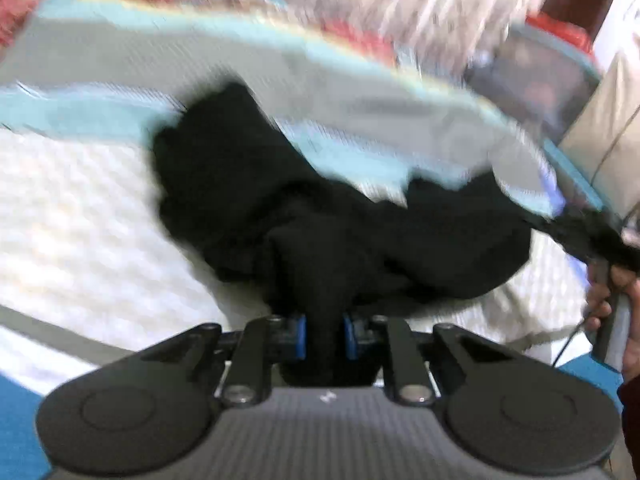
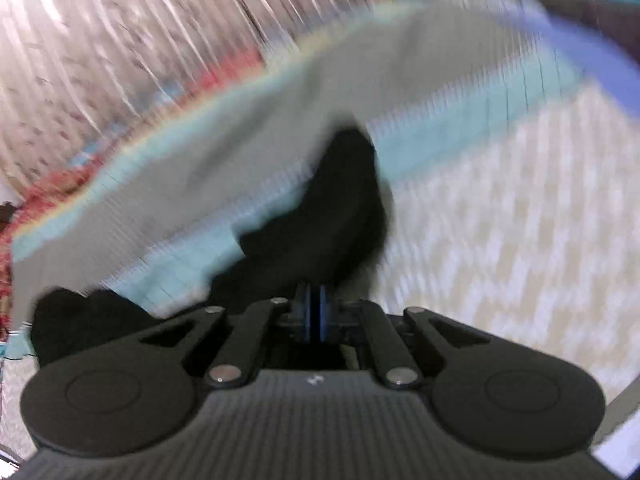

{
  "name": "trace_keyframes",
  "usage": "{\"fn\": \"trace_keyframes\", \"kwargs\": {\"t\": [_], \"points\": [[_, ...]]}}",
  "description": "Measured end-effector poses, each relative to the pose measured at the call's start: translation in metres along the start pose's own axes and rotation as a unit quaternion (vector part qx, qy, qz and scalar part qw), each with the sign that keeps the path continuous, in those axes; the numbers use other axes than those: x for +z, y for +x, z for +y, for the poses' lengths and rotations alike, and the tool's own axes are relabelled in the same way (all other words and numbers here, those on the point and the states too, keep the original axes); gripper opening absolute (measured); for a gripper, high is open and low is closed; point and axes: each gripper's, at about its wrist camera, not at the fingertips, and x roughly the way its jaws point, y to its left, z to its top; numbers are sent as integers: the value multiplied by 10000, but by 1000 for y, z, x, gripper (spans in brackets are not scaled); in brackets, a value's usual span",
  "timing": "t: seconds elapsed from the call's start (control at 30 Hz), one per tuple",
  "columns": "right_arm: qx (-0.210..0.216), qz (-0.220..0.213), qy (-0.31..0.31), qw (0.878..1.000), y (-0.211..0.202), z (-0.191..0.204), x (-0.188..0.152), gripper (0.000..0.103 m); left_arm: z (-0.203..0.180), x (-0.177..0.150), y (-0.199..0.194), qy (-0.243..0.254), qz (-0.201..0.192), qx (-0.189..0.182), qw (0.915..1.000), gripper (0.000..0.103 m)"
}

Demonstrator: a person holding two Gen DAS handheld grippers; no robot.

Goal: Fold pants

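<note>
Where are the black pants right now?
In the left wrist view the crumpled black cloth pants lie mid-frame on the white textured bed cover, one bunch pinched in the left gripper; at the far right the person's hand holds the other gripper.

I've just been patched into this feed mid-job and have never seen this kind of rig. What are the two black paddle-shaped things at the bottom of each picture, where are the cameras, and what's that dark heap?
There is no robot here: a person holds a hand-held two-finger gripper in each hand. Each picture comes from a fisheye camera mounted on one gripper, looking forward along its fingers, so the black paddles are the gripper's own body.

The left-wrist view shows the left gripper, its blue pads closed on a fold of the black pants. At the right edge you see the person's right hand on the other tool's handle.

The right-wrist view shows the right gripper shut; whether it pinches any cloth is not clear.

The pants lie bunched on a bedspread, white with teal and grey bands. Both pictures are motion-blurred.
</note>
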Motion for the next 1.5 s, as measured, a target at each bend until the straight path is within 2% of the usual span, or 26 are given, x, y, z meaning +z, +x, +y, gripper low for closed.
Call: {"fn": "trace_keyframes", "kwargs": {"t": [0.1,0.13,0.17,0.27,0.3,0.33,0.4,0.53,0.57,0.63,0.67,0.7,0.73,0.83,0.9,0.93,0.97,1.0,1.03,1.13,1.23,1.33,1.4,1.43,1.47,1.5], "points": [[443,-196,-121,9988,-54,11,11,4,38,7,-88,-207,-313,108,9992,15],[590,-210,-215,9978,-70,17,9,2,50,5,-115,-235,-439,209,9985,16],[685,-206,-378,9967,-83,24,7,2,61,0,-144,-216,-562,500,9969,16],[940,-114,-740,9928,-114,32,-18,8,82,-10,-190,-399,-667,1116,9907,28],[832,-118,-828,9930,-118,31,-29,15,93,-22,-201,-553,-688,1258,9881,38],[674,-92,-909,9935,-117,29,-38,17,101,-34,-205,-711,-683,1431,9848,49],[393,124,-717,9966,-109,15,-52,20,121,-56,-209,-1107,-583,1625,9788,59],[66,408,14,9991,-83,-17,-63,21,163,-81,-197,-1965,-228,1496,9688,66],[-38,470,136,9988,-74,-24,-63,23,158,-98,-188,-2180,-132,1558,9633,67],[-149,553,459,9973,-57,-38,-67,35,163,-106,-175,-2503,59,1547,9557,67],[-163,600,594,9963,-49,-40,-67,45,148,-115,-166,-2646,98,1668,9498,68],[-128,663,698,9953,-39,-43,-65,51,149,-119,-158,-2759,165,1707,9458,72],[-109,705,800,9942,-27,-42,-63,52,152,-121,-152,-2823,236,1745,9430,79],[-79,831,1096,9905,4,-42,-59,56,151,-124,-130,-2970,354,1830,9365,82],[-125,956,1012,9902,28,-39,-57,58,144,-122,-120,-2855,352,1909,9385,80],[-132,1037,973,9898,36,-36,-58,48,141,-120,-116,-2776,396,1946,9399,63],[-82,1149,899,9893,45,-32,-59,29,136,-117,-113,-2669,457,1965,9424,48],[-149,1162,793,9899,44,-31,-56,15,134,-115,-108,-2609,545,1826,9464,20],[-246,934,733,9926,36,-27,-51,10,134,-114,-105,-2632,614,1639,9487,12],[192,-90,801,9966,-17,-16,-18,9,122,-109,-109,-2361,570,1600,9568,10],[369,-637,264,9969,-43,22,17,6,117,-108,-121,-2294,477,1530,9600,10],[512,-623,-163,9966,-23,64,37,13,121,-112,-130,-2407,400,1592,9566,11],[154,-394,-619,9972,1,77,38,20,126,-115,-133,-2490,394,1551,9552,16],[-93,-478,-748,9960,3,74,36,20,126,-117,-134,-2488,391,1570,9550,18],[-229,-550,-679,9959,1,64,32,20,126,-119,-136,-2470,377,1604,9549,23],[-182,-533,-415,9976,-5,45,27,21,126,-121,-136,-2457,396,1663,9542,38]]}}
